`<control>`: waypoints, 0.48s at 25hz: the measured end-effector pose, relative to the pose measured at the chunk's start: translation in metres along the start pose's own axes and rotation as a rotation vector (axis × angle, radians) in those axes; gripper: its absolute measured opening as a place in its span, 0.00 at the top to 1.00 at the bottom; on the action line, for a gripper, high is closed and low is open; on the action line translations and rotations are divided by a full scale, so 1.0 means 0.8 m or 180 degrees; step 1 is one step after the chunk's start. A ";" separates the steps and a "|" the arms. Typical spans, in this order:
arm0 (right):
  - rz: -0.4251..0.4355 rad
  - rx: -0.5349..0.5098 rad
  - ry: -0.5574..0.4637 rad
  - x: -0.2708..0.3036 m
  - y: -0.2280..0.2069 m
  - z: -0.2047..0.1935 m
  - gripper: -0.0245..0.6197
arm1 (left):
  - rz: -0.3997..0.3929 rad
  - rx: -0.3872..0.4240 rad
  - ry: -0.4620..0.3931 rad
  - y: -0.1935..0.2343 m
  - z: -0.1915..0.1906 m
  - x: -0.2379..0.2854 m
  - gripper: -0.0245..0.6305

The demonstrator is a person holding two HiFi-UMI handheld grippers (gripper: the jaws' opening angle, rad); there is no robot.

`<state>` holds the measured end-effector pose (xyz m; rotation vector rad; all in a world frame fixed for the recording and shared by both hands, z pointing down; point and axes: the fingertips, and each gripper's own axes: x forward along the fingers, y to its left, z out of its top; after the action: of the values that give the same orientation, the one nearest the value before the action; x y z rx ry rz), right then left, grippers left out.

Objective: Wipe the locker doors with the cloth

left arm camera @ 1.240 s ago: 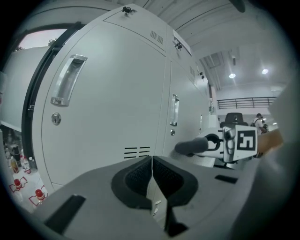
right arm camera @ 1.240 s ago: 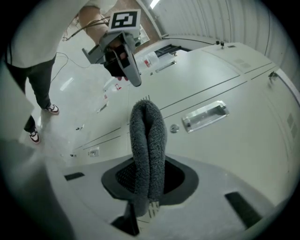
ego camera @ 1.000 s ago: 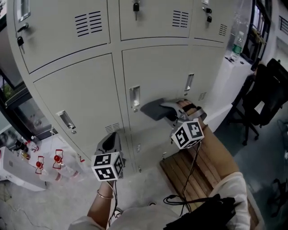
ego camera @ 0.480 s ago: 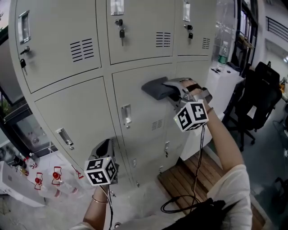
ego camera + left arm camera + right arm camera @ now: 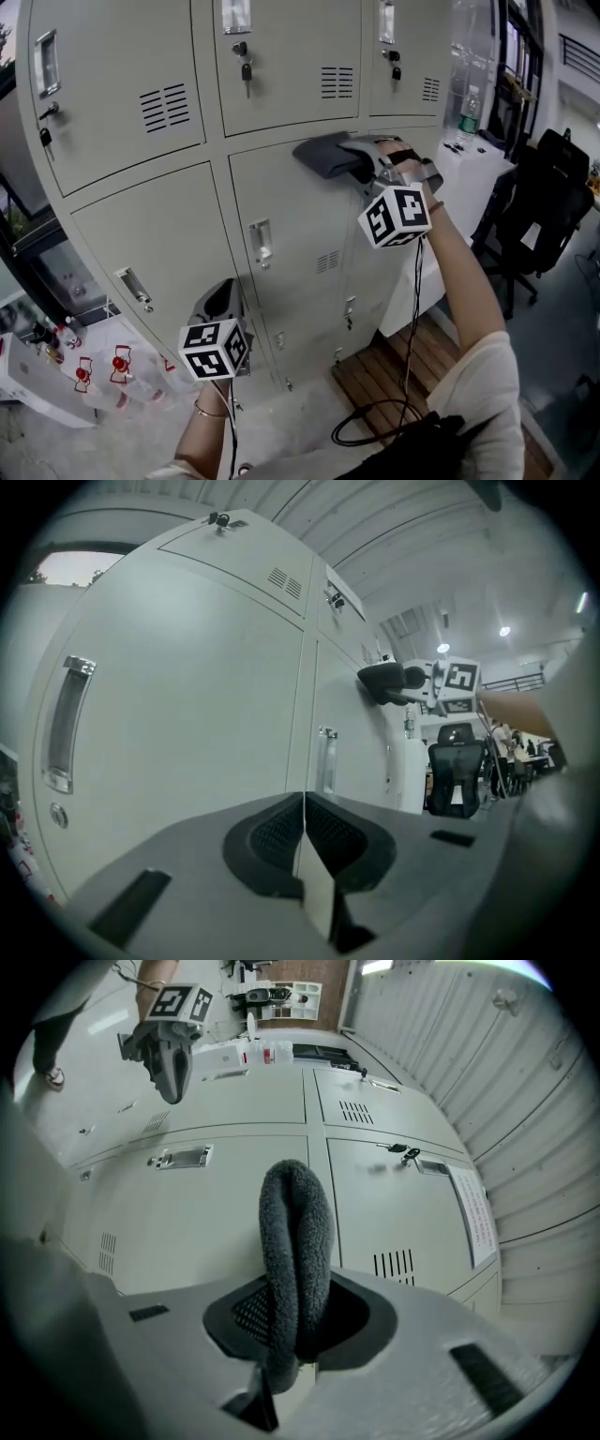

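A black office chair (image 5: 551, 199) stands near a white cabinet (image 5: 469, 178) (a bottle (image 5: 472, 112) on top).

count, head view. locker doors (image 5: 141, 84): six at least partly in frame, three in the upper row, three below. vent grilles (image 5: 164, 107): four in sight. hanging keys (image 5: 246, 71): three. cloth (image 5: 323, 156): one. grippers: two, left gripper (image 5: 222, 300) and right gripper (image 5: 366, 166). marker cubes (image 5: 214, 349): two, one per gripper. office chair (image 5: 548, 202): one.
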<state>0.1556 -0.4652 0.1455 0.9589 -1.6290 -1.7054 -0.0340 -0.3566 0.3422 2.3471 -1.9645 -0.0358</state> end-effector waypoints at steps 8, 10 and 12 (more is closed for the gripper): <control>0.0055 0.0028 0.0046 0.011 0.011 -0.014 0.85 | -0.0022 -0.0009 -0.0032 -0.019 0.002 0.010 0.95; 0.0079 0.0033 0.0032 0.012 0.015 -0.014 0.85 | -0.0019 -0.0007 -0.0027 -0.022 0.001 0.012 0.95; 0.0103 0.0028 0.0014 0.014 0.021 -0.015 0.85 | -0.0013 -0.0008 -0.0012 -0.025 -0.001 0.012 0.95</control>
<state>0.1577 -0.4823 0.1612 0.9349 -1.6418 -1.6746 -0.0129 -0.3626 0.3420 2.3513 -1.9601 -0.0428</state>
